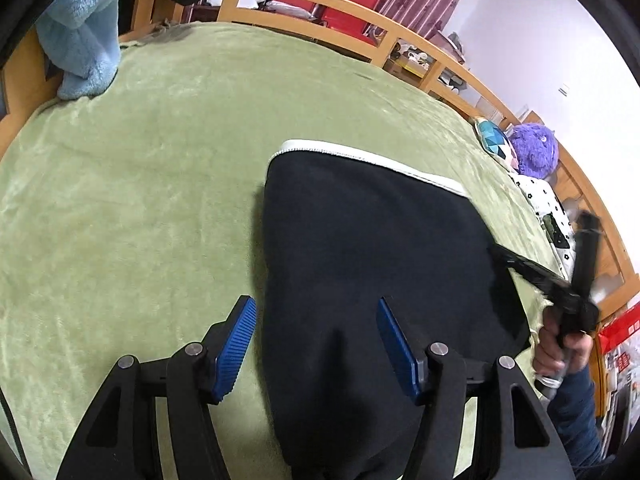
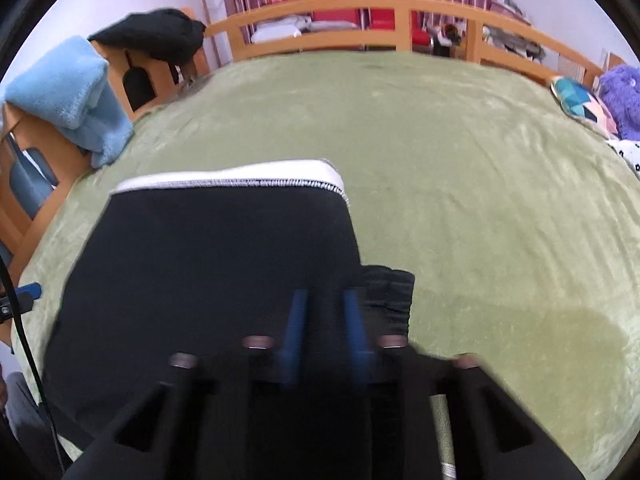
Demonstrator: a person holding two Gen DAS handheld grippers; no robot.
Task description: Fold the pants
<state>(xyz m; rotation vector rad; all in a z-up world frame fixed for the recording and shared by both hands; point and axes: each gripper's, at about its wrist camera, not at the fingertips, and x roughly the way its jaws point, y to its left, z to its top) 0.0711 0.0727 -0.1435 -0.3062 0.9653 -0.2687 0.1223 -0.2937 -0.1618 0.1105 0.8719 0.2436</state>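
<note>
Black pants [image 1: 372,248] with a white inner edge [image 1: 360,156] lie folded on the green bed cover [image 1: 140,180]. My left gripper [image 1: 316,340] is open, its blue pads straddling the pants' left edge just above the cloth. In the right wrist view the pants [image 2: 208,260] fill the lower left. My right gripper [image 2: 325,328] hovers over their right edge beside the ribbed cuff [image 2: 388,292], its blue pads a narrow gap apart with nothing clearly between them. The frame is blurred. The right gripper also shows in the left wrist view [image 1: 500,254] at the pants' right edge.
A light blue towel [image 2: 68,92] hangs over the wooden bed frame [image 2: 360,4] at the far left. A dark garment [image 2: 156,32] lies on the frame corner. A patterned cushion [image 1: 496,140] and a purple plush toy [image 1: 534,148] sit at the right.
</note>
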